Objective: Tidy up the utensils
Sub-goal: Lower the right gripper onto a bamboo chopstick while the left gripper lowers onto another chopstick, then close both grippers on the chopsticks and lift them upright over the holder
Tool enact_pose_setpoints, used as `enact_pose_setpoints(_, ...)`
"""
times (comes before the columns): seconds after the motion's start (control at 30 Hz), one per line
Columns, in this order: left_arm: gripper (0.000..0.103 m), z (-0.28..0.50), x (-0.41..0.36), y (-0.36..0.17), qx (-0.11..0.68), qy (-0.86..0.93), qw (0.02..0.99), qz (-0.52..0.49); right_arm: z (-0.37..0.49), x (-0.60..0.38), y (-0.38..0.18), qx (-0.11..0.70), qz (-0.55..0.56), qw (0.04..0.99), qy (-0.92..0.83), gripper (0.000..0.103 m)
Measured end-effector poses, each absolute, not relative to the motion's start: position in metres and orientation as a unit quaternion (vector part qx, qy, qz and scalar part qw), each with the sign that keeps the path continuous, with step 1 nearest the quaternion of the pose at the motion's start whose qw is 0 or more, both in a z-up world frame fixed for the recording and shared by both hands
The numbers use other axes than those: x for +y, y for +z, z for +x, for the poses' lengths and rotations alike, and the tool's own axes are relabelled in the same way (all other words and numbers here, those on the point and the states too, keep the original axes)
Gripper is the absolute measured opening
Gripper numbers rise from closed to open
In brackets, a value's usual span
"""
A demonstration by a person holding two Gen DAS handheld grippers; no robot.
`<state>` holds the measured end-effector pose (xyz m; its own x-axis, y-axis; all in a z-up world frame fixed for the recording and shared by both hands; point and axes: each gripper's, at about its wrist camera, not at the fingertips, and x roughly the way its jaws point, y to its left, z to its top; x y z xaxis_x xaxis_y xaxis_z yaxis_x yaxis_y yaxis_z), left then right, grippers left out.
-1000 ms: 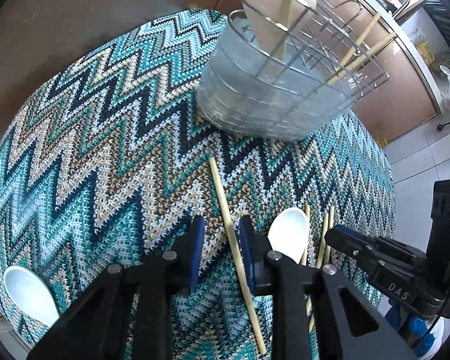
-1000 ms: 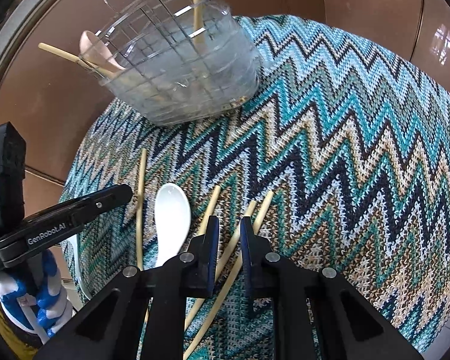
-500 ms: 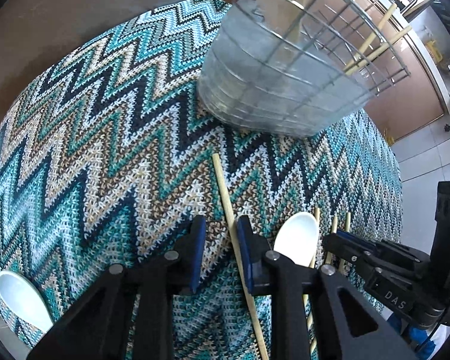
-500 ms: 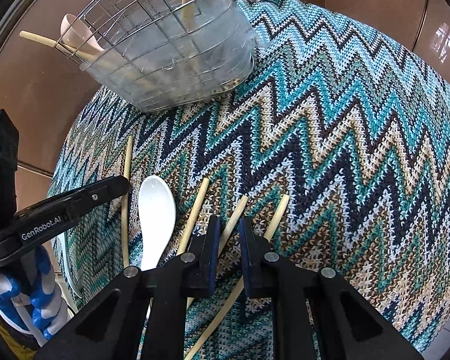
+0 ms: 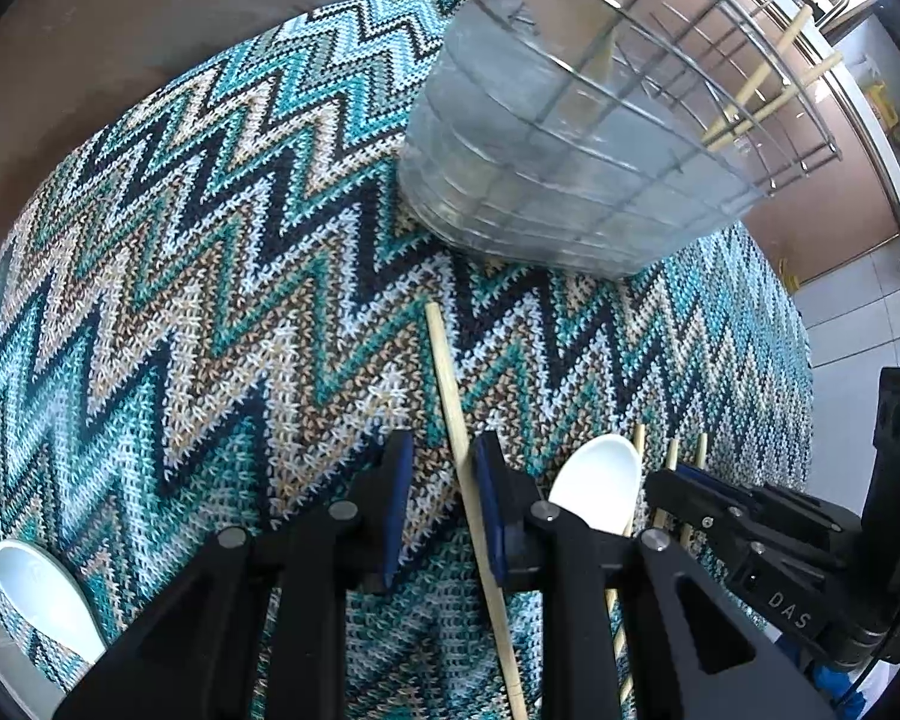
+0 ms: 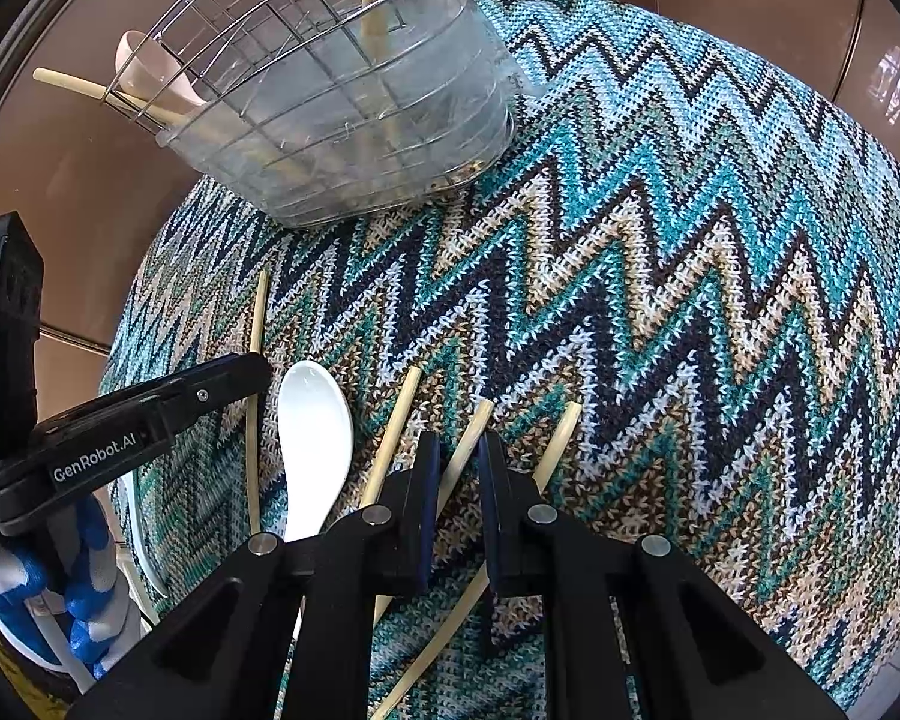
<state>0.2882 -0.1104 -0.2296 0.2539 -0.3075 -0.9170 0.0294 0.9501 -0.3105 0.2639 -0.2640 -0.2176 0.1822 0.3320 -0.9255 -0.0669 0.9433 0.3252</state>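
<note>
The left tool (image 5: 441, 456) hangs low over the zigzag cloth (image 5: 210, 312), fingers apart, straddling one chopstick (image 5: 450, 396) that lies along its right finger. The right tool (image 6: 456, 456) is likewise parted around the middle chopstick (image 6: 465, 447) of three. A white spoon (image 6: 315, 444) lies between them; the wire utensil basket (image 6: 342, 108) stands far back.

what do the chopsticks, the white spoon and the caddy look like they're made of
Chopsticks: pale, matte, probably bamboo or wood, judging by the tan colour with no shine.
Spoon: glossy white, looks like ceramic or melamine; cannot tell which.
Caddy: shiny metal wire grid inside a cloudy translucent shell, likely plastic.
</note>
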Motion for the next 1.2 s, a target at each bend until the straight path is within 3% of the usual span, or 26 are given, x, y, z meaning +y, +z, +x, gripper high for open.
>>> enact_pose_setpoints(0.13, 0.009, 0.289, -0.116, -0.23, 0.598, -0.099, 0.788, -0.107, 0.262, -0.264, -0.217, 0.623, 0.106, 0.763, 0.132, 0.012)
enact_pose_setpoints(0.5, 0.006, 0.271, -0.095, -0.215, 0.556, -0.107, 0.81, -0.152, 0.252, -0.274, -0.213, 0.606, 0.143, 0.769, 0.144, 0.007)
enact_pose_setpoints(0.93, 0.006, 0.217, -0.055, -0.144, 0.468, -0.115, 0.862, -0.156, 0.2, -0.27, -0.141, 0.541, 0.149, 0.811, 0.165, 0.005)
enact_pose_setpoints(1.2, 0.005, 0.183, -0.034, -0.073, 0.359, -0.128, 0.909, -0.166, 0.162, -0.264, -0.067, 0.444, 0.128, 0.865, 0.195, 0.005)
